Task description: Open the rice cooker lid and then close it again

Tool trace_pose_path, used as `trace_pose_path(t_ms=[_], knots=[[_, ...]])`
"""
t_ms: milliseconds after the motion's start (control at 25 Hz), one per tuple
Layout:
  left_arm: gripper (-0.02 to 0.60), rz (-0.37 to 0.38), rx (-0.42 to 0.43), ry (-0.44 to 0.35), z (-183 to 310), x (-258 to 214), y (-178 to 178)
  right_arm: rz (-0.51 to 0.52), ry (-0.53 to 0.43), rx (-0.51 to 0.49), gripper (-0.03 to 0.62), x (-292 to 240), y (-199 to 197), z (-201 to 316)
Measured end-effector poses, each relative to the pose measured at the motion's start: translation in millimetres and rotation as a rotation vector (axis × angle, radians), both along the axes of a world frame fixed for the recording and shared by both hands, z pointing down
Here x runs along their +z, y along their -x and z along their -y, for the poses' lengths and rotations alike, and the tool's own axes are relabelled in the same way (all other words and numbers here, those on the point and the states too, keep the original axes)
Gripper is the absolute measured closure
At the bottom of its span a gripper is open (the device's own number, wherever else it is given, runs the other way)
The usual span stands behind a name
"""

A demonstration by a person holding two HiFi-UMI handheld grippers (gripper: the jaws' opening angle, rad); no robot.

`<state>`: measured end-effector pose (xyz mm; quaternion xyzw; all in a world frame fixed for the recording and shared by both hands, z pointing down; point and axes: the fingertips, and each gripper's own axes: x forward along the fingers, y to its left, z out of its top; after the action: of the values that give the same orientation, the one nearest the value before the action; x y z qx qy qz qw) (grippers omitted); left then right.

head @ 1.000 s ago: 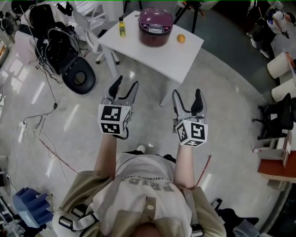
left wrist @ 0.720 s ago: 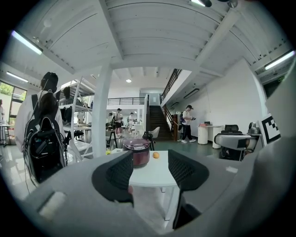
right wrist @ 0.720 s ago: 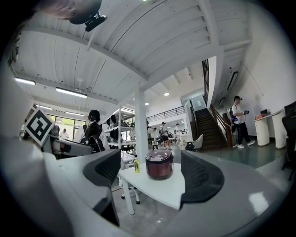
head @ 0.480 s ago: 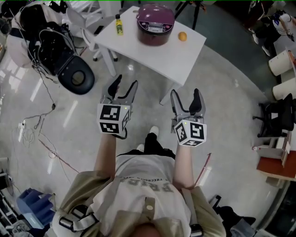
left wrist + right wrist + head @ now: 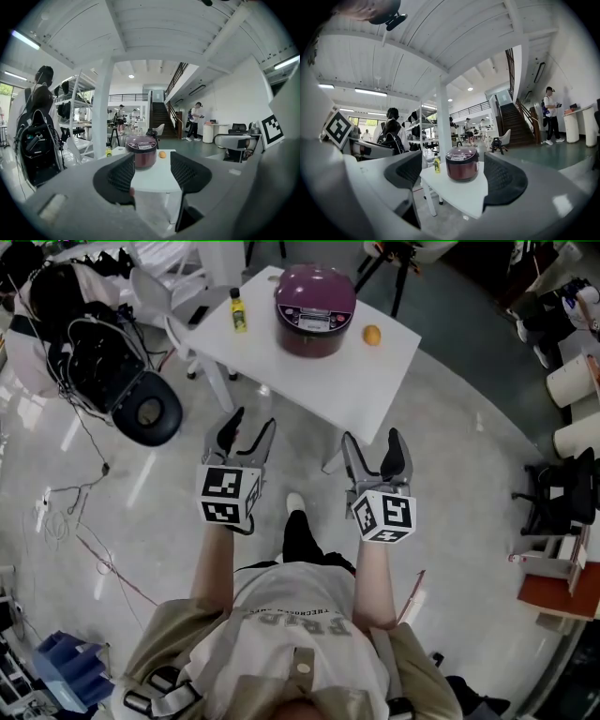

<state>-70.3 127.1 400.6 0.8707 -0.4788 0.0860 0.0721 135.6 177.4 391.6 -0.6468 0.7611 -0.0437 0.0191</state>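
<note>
Rice cooker (image 5: 315, 298) stands upright, lid (image 5: 315, 285) shut, panel (image 5: 314, 322) toward the person (image 5: 292, 638).

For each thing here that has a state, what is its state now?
rice cooker: closed, standing on the white table
yellow bottle: upright on the table
orange: loose on the table, touching nothing else
left gripper: open, empty
right gripper: open, empty

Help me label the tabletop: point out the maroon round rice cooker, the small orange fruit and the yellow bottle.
maroon round rice cooker (image 5: 315, 294), head view, lid centre.
small orange fruit (image 5: 372, 335), head view, its middle.
yellow bottle (image 5: 238, 315), head view, its body.
</note>
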Motion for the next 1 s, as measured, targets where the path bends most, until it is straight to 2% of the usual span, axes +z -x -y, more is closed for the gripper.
trace_pose_path(t_ms=[640, 1000], knots=[[0.331, 0.009, -0.045, -0.032, 144, -23, -41, 0.011, 0.004, -0.073, 0.197, -10, -49, 161], [0.328, 0.022, -0.066, -0.013, 189, -15, -52, 0.020, 0.000, -0.138, 0.178, -7, -58, 218]])
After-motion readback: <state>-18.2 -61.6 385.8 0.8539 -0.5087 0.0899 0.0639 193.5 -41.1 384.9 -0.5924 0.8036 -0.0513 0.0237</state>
